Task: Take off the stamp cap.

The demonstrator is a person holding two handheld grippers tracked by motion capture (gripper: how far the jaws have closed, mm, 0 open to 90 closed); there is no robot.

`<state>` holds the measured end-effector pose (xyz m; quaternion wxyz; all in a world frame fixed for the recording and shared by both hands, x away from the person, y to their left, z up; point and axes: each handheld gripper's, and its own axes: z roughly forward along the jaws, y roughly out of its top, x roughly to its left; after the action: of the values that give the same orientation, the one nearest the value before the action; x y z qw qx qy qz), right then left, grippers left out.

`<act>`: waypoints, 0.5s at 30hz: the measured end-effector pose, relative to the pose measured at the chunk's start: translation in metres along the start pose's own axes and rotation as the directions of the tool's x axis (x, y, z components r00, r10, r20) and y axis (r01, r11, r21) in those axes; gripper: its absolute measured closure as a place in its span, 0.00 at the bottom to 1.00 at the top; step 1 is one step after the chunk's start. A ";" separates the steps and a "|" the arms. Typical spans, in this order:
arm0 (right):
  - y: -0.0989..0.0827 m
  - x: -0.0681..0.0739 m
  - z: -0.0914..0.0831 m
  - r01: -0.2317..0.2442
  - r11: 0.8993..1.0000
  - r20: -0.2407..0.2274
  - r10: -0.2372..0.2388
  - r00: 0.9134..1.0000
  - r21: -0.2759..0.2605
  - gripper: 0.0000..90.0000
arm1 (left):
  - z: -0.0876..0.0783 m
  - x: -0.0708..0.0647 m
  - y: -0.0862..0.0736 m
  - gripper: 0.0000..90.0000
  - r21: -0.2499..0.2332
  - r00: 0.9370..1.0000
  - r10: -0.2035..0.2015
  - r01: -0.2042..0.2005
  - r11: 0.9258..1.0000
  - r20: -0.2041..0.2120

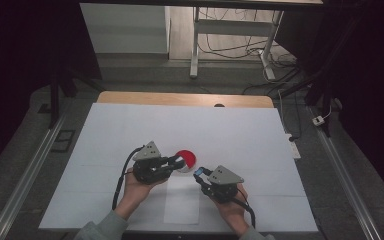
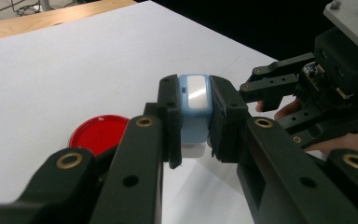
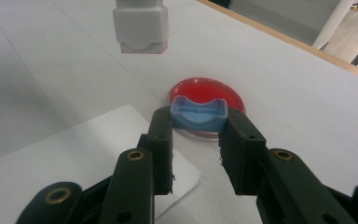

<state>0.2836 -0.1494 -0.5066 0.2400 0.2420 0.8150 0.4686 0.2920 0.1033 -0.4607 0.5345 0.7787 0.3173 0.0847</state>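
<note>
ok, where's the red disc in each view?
High view: red disc at mid-table, on the white cover.
Left gripper view: lower left, flat on the table, left of the stamp held in the fingers.
Right gripper view: centre, partly hidden behind the blue cap.
Shared landmark: wooden table edge, also top left in the left gripper view and upper right in the right gripper view.

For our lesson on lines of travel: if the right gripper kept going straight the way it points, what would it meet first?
Probably the red ink pad on the table, just beyond the blue cap in the right gripper; depth is uncertain.
</note>
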 end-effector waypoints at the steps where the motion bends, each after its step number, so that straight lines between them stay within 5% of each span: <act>1: 0.000 0.000 0.000 -0.002 1.000 0.002 0.002 1.000 -0.001 0.73 | 0.000 0.000 0.000 0.84 0.003 1.000 0.001 -0.001 1.000 -0.004; 15: -0.012 -0.020 -0.024 -0.034 0.999 0.007 0.034 0.999 0.011 0.73 | 0.000 0.003 0.000 0.84 0.018 1.000 -0.006 0.006 1.000 -0.011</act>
<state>0.2820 -0.1821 -0.5033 0.2334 0.2589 0.8125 0.4672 0.2944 0.1056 -0.4618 0.5260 0.7822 0.3231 0.0844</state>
